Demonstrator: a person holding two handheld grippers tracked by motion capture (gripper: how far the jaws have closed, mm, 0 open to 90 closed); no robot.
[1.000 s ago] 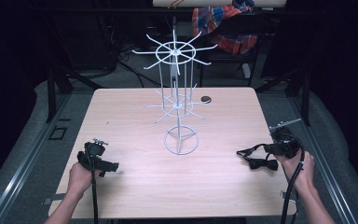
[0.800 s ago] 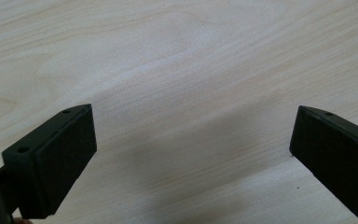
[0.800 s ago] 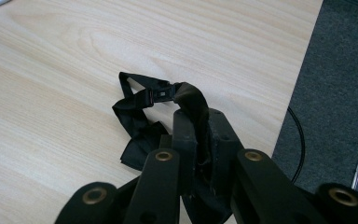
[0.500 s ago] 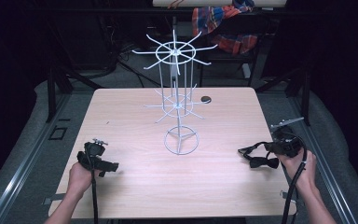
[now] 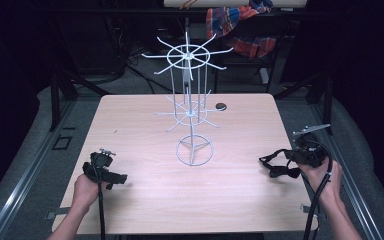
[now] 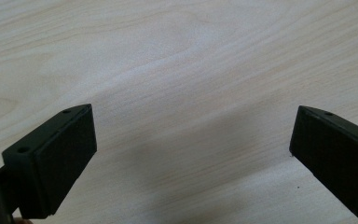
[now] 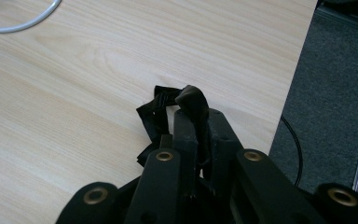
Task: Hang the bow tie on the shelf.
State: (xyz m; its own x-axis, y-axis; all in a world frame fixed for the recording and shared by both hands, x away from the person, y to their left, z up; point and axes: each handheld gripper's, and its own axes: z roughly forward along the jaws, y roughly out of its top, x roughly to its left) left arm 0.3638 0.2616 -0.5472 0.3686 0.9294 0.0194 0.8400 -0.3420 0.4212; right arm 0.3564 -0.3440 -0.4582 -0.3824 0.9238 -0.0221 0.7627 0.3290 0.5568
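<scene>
The right gripper (image 5: 280,162), at the right edge of the worktop (image 5: 145,210), has its jaws clamped on a fold of a black strap (image 7: 161,109), whose loose loops trail onto the wood just beyond the tips, probably a pinch meant for lifting it clear. The left gripper (image 6: 191,154) rests low near the front left corner with its jaws spread wide and nothing between them, apparently kept out of the way. The white wire hanger stand (image 5: 192,107) occupies the centre, its spoked hooks bare, the likely destination for the strap; a small dark disc (image 5: 221,106) lies beside it.
</scene>
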